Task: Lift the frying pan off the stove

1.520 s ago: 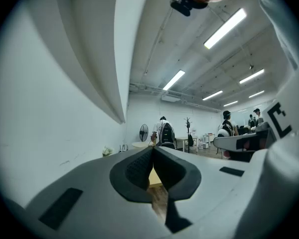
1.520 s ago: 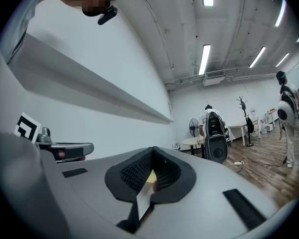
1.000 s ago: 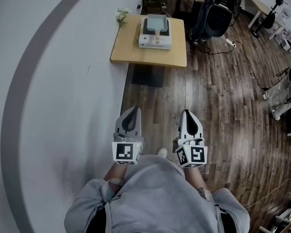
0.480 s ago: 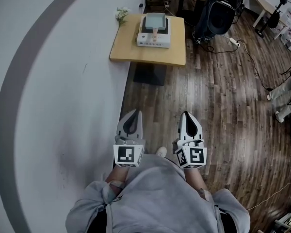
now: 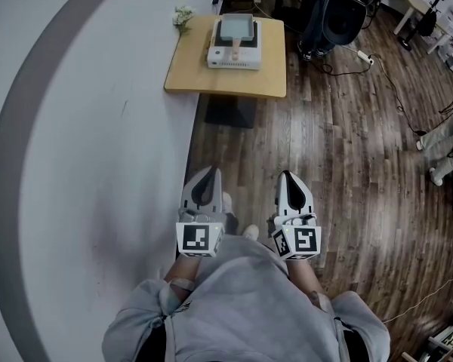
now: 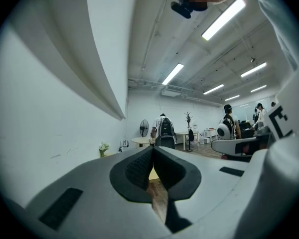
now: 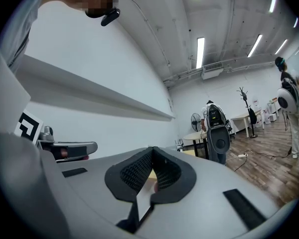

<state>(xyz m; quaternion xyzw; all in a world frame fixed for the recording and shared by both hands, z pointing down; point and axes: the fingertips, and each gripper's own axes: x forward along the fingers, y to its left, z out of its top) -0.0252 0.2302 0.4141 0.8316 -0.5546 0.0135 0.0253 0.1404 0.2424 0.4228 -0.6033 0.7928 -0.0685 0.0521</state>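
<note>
I hold both claws low in front of my body, side by side over the wooden floor (image 5: 347, 149) and well short of the worktop (image 5: 211, 81). My left claw (image 5: 207, 173) is fully closed. In the left gripper view its dark ribbed pads meet at the tip, and nothing is caught between them. My right claw (image 5: 289, 176) is the same, pads together and empty. Both tips point roughly towards the worktop.

The worktop is a light wooden slab set against the white wall (image 5: 75, 127), far ahead of both claws. The white stove (image 5: 232, 57) sits towards the back of the worktop, roughly in the middle. The frying pan (image 5: 235, 27) rests on top of the stove. It is a grey, squarish pan, and its pale handle points towards the front edge of the worktop, on my side. From this far off I think it sits flat on the burner, though the picture is too small to be sure. A small bunch of flowers (image 5: 183, 17) stands at the back left corner of the worktop, beside the wall and to the left of the stove.

The front part of the worktop, between the stove and its near edge, is bare wood. Neither claw is near the pan or its handle.
</note>
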